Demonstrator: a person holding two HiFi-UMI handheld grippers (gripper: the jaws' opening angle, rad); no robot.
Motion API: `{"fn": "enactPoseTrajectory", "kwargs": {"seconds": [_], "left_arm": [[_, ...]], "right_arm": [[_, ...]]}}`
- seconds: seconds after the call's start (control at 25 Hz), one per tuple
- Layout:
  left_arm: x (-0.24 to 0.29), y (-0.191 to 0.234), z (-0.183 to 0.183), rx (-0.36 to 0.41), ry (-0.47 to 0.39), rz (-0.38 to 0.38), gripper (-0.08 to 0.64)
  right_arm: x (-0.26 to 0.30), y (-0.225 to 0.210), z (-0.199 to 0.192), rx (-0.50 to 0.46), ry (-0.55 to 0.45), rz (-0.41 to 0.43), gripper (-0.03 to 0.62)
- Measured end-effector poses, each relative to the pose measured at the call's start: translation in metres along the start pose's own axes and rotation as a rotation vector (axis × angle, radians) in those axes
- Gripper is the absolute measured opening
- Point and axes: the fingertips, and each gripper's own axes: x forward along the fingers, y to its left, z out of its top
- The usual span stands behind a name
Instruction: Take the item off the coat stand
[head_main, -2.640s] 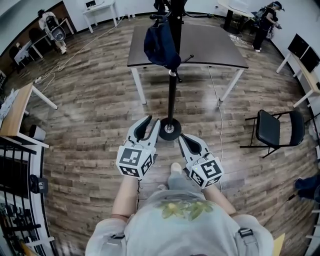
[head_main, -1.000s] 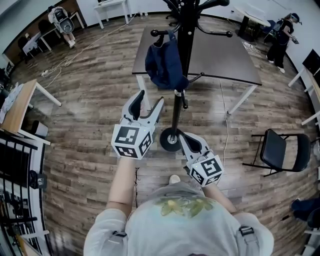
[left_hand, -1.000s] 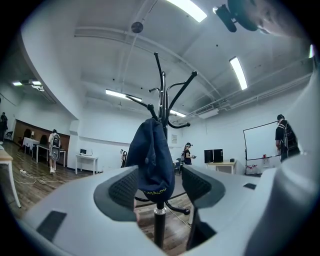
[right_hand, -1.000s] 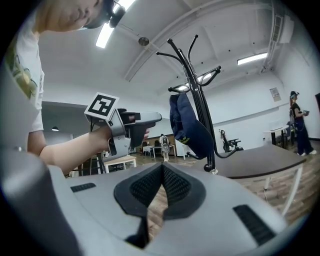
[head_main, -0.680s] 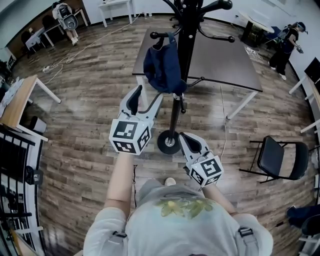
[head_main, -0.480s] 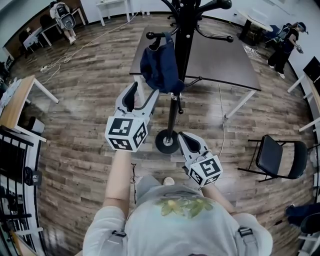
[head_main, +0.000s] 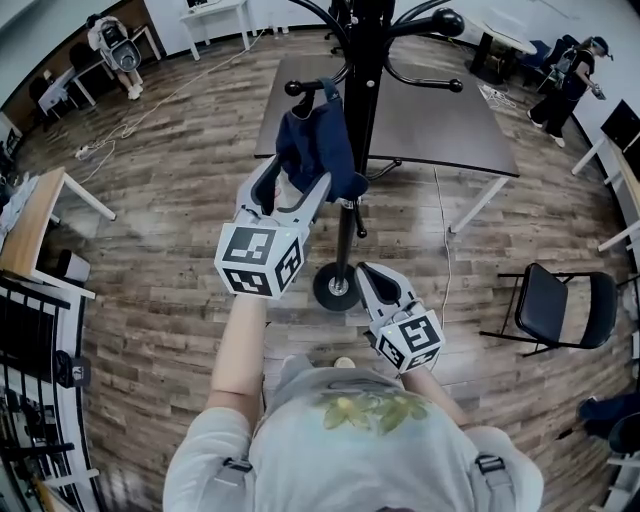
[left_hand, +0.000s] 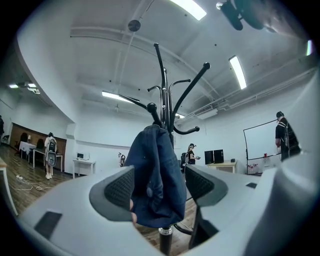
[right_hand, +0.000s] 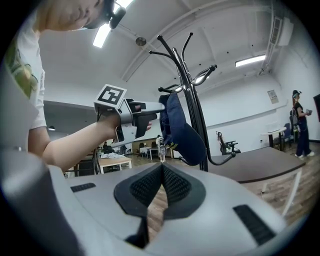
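A dark blue cap (head_main: 318, 145) hangs from a ball-tipped hook (head_main: 293, 88) on the left side of the black coat stand (head_main: 362, 70). It droops against the pole, well above the wooden floor (head_main: 170, 220).

The left gripper (left_hand: 160, 187) is held level, up at the cap's height. Its jaws have just been opening and now stand spread as wide as they go. The lower part of the cap sits in the gap between them. In the left gripper view the two ribbed pads (left_hand: 120, 190) flank the fabric on either side, but neither is pressing on it, so the cap is carried by the hook alone. Seen from the right gripper view, the left gripper's tips reach only the near edge of the cap.

The right gripper (right_hand: 161, 176) is lower and nearer the person, just right of the stand's round base (head_main: 337, 288) in the head view. Its jaws are closed pad against pad with nothing between them, and it touches neither the stand nor the cap.

A dark-topped table (head_main: 440, 110) with white legs stands behind the stand. A black folding chair (head_main: 560, 305) is well off to the right.
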Motion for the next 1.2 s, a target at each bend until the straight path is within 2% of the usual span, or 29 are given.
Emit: {"fn": "enactPoseTrajectory", "kwargs": {"seconds": [0.28,0.56,0.64,0.72,0.84,1.2], "left_arm": [[0.020,-0.005,0.004,-0.001,0.004,-0.005,0.314],[0.031,0.003,0.002,0.012,0.011,0.028,0.309],[0.032,0.006,0.002,0.019,0.008,0.035,0.197],[0.033,0.008,0.001,0.023,0.006,0.037,0.141],[0.035,0.008,0.000,0.032,0.010,0.029,0.138],[0.037,0.009,-0.001,0.048,0.016,0.003,0.049]], "right_arm": [[0.005,-0.002,0.002,0.005,-0.001,-0.015,0.006],[0.009,-0.005,0.002,0.003,-0.006,-0.027,0.006],[0.010,-0.007,0.003,0.003,-0.006,-0.034,0.006],[0.011,-0.008,0.003,0.004,-0.005,-0.040,0.006],[0.012,-0.010,0.001,0.011,-0.005,-0.048,0.006],[0.013,-0.010,0.000,0.013,-0.004,-0.076,0.006]]}}
